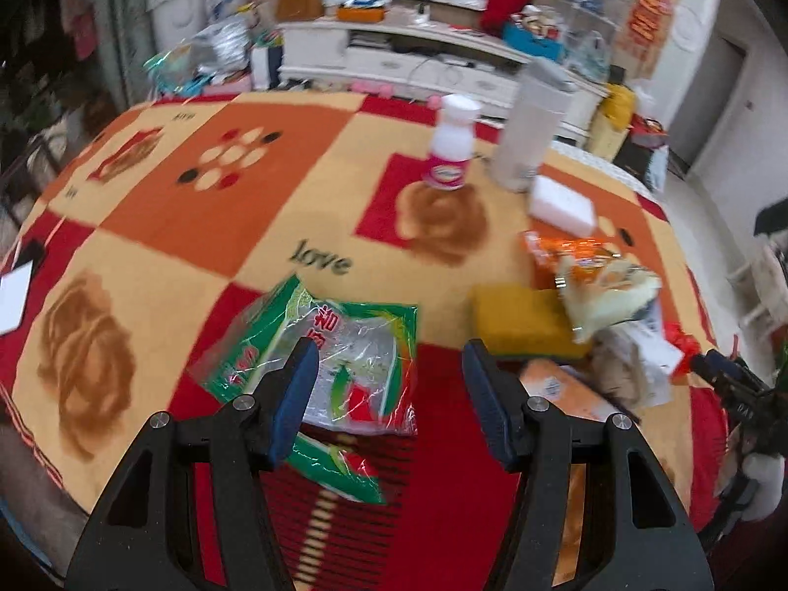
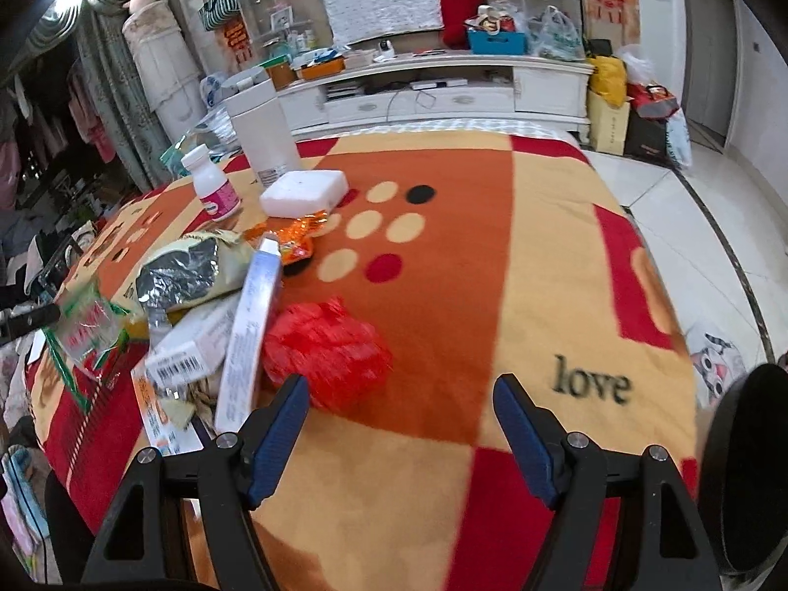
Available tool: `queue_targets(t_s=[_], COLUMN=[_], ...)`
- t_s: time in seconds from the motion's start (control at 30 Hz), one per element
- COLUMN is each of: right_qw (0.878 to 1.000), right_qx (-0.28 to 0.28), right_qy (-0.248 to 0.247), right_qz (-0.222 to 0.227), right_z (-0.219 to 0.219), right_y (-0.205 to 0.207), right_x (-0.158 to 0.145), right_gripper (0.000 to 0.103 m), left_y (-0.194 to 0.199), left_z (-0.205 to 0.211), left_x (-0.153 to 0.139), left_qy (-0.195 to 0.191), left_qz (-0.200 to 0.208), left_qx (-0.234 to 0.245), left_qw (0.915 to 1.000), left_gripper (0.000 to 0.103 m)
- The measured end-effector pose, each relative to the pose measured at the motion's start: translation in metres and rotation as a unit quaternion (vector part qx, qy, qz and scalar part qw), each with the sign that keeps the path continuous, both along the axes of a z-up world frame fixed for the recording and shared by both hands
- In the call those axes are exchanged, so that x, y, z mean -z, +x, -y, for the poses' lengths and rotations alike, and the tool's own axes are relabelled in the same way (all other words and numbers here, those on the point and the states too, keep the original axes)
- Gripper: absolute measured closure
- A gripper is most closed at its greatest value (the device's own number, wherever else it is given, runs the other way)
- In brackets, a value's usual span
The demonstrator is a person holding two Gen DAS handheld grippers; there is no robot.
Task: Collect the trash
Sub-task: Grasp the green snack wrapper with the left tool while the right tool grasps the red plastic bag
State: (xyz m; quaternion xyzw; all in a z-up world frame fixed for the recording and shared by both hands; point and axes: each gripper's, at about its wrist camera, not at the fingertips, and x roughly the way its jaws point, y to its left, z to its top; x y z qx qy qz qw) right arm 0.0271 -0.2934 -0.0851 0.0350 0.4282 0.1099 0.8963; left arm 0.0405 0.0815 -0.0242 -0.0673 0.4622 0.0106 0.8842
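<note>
Trash lies heaped on a patterned blanket (image 2: 443,271): a red plastic bag (image 2: 327,349), a crumpled foil snack bag (image 2: 189,268) and flat cartons (image 2: 246,335) (their contents cannot be seen). A capped white bottle (image 2: 212,184) and tall white canister (image 2: 263,133) stand behind, closed. The right gripper (image 2: 401,394) hovers empty, jaws spread. The left gripper (image 1: 389,364), jaws parted and empty, hangs above a green-edged wrapper (image 1: 344,354).

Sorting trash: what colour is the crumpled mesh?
Red mesh, clearest in the right wrist view.
</note>
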Motion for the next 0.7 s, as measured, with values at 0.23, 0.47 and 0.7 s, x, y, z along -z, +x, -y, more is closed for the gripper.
queue_targets(t_s=[0.23, 0.47, 0.7], right_qw=[1.0, 0.999, 0.999], right_qx=[-0.006, -0.012, -0.018], right_qy=[0.02, 0.026, 0.027], right_qz=[-0.015, -0.031, -0.038], right_z=[-0.013, -0.018, -0.026], right_y=[0.022, 0.029, 0.037], right_x=[0.003, 0.012, 0.019], right_gripper=[0.028, 0.028, 0.026], left_y=[0.004, 0.014, 0.029], left_z=[-0.019, 0.007, 0.021], left_x=[0.021, 0.052, 0.082], left_qy=[-0.047, -0.031, 0.033], left_qz=[-0.016, -0.041, -0.049], left_qx=[-0.012, 0.031, 0.032], left_qw=[0.9987, 0.9982, 0.9978], left_gripper=[0.043, 0.043, 0.043])
